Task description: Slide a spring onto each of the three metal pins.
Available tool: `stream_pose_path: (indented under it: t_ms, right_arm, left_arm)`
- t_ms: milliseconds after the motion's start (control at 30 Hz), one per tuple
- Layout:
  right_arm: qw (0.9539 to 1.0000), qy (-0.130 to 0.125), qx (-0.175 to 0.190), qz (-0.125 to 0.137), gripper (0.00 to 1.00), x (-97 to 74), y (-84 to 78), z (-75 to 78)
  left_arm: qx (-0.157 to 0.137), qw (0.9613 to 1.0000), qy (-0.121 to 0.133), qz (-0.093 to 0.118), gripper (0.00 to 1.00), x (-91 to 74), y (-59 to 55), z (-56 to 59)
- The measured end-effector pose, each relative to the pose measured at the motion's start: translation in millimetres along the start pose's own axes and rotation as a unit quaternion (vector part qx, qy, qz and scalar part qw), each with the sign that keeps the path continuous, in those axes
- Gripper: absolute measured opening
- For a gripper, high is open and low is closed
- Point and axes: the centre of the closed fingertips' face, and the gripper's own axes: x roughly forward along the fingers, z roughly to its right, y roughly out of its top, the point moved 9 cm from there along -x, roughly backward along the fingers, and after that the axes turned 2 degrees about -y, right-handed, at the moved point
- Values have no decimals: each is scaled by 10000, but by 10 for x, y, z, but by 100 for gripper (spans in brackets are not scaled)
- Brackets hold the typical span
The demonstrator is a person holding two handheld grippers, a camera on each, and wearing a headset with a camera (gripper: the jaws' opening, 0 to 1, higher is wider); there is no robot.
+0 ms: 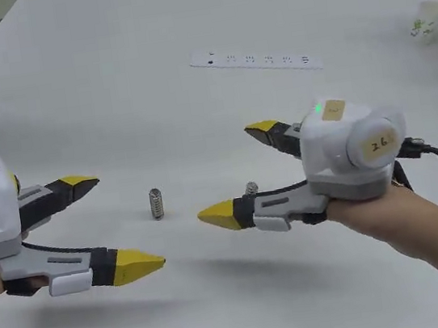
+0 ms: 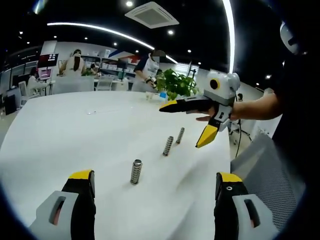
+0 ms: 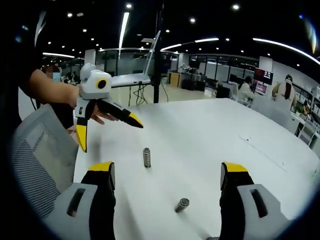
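A person at a white table (image 1: 183, 22) holds a hand-held gripper in each hand, both raised a little above the surface and gripping nothing. In the head view the left hand-held gripper (image 1: 109, 223) is at 9 o'clock, its yellow-tipped jaws spread wide and pointing toward the middle. The right hand-held gripper (image 1: 241, 173) is at 3 o'clock, its jaws just as wide apart and pointing back toward the left one. Between them a first spring-covered pin (image 1: 156, 203) stands upright on the table, apart from both. A second spring-covered pin (image 1: 251, 187) peeks up just behind the lower jaw of the right hand-held gripper. In the left gripper view the pins form a row of three upright coils running away toward 1 o'clock. The third spring-covered pin (image 2: 180, 135) is the farthest, appearing just below the right hand-held gripper's jaws. A white power strip (image 1: 257, 58) lies far across the table at 12 o'clock, and a paper cup (image 1: 430, 20) is at 2 o'clock. A potted plant (image 2: 175, 85) stands beyond the table's far edge.
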Motion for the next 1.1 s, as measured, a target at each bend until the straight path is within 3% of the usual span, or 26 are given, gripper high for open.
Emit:
stream_pose_path:
  t_ms: [233, 467, 767, 1000, 1100]
  right_arm:
    - [9987, -277, 411, 148, 99, -206, -137, 64]
    - [9974, -419, 521, 262, 99, -374, -185, 68]
    - [9958, -678, 604, 105, 99, -637, -358, 134]
    - [9921, -902, 856, 195, 99, -873, -524, 191]
    - [9914, -982, 863, 58, 99, -934, -610, 193]
  left_arm:
    - [39, 9999, 24, 107, 98, 4, 55, -6]
    - [96, 9998, 22, 183, 98, 37, 95, 26]
    - [213, 9997, 12, 116, 98, 51, 107, 34]
    - [222, 9997, 30, 131, 98, 28, 121, 38]
    - [257, 9996, 44, 86, 98, 14, 116, 40]
